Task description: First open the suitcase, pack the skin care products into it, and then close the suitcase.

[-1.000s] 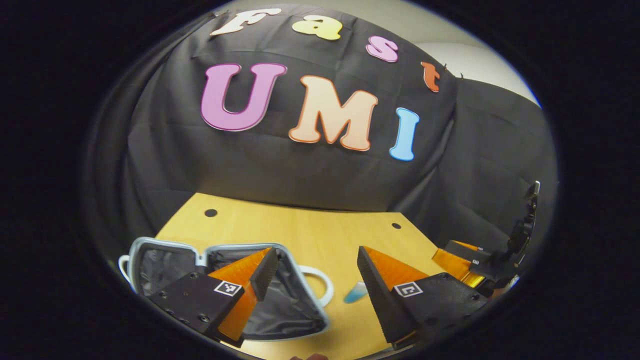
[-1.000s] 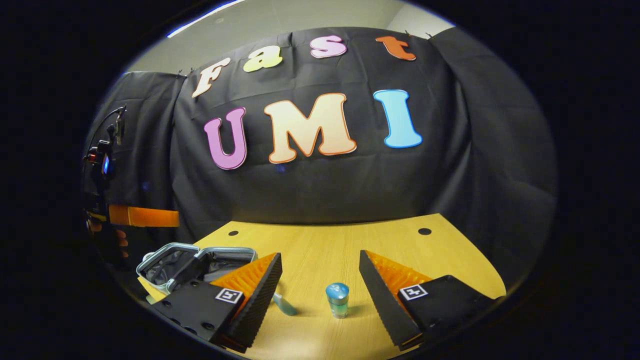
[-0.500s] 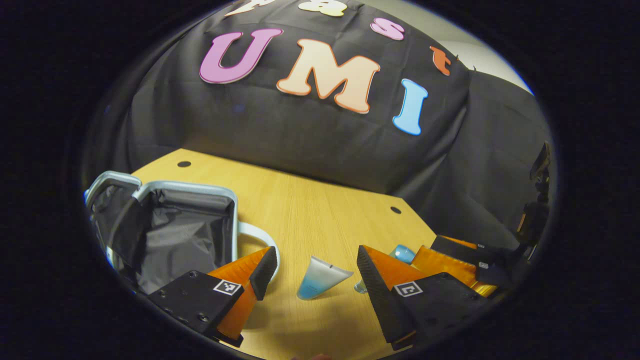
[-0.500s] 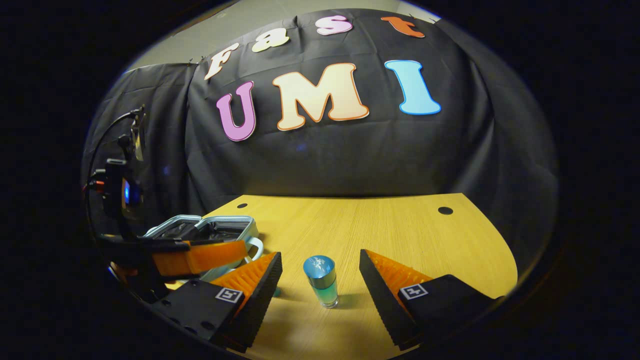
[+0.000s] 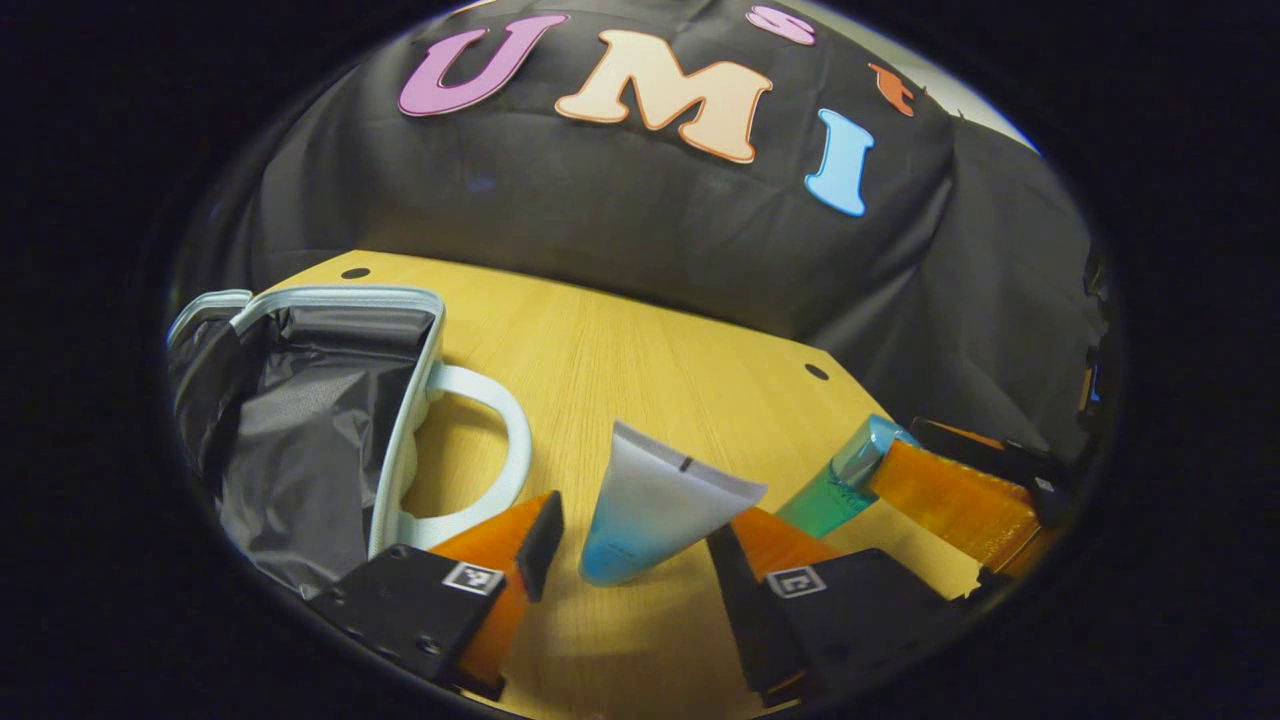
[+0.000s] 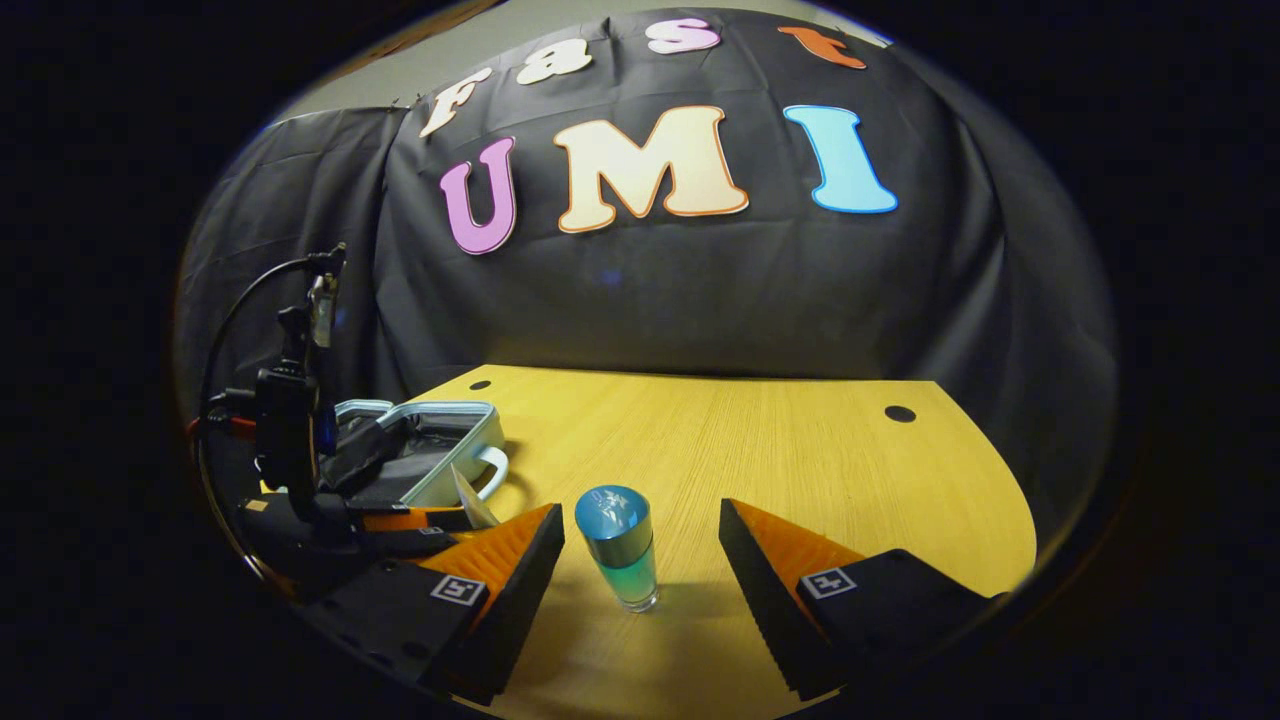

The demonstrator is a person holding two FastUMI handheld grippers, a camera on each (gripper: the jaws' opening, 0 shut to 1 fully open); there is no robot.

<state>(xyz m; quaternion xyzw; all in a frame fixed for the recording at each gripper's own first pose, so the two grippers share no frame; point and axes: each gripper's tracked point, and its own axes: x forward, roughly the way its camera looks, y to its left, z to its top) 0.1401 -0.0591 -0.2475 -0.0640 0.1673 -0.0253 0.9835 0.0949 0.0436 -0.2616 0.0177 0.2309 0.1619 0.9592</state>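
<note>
The open suitcase (image 5: 300, 440) lies at the left, with dark lining, a pale grey rim and a white handle. A white-to-blue tube (image 5: 650, 505) lies on the table between the fingers of my left gripper (image 5: 635, 555), which is open; neither finger touches the tube. An upright green bottle with a blue cap (image 6: 620, 545) stands between the fingers of my right gripper (image 6: 640, 520), also open. In the left gripper view the same bottle (image 5: 835, 480) shows beside a right-gripper finger (image 5: 950, 495). The right gripper view has the suitcase (image 6: 440, 455) behind the left gripper (image 6: 455, 518).
The wooden table (image 6: 800, 450) runs back to the black cloth wall, with round cable holes (image 6: 899, 413) near its far edge. A cable and camera mount (image 6: 290, 400) rise above the left gripper. Bare tabletop (image 5: 620, 350) lies beyond the tube.
Both grippers have come down and forward. The tube now lies between the left fingers, and the bottle stands deeper between the right fingers. The suitcase looks larger and nearer.
</note>
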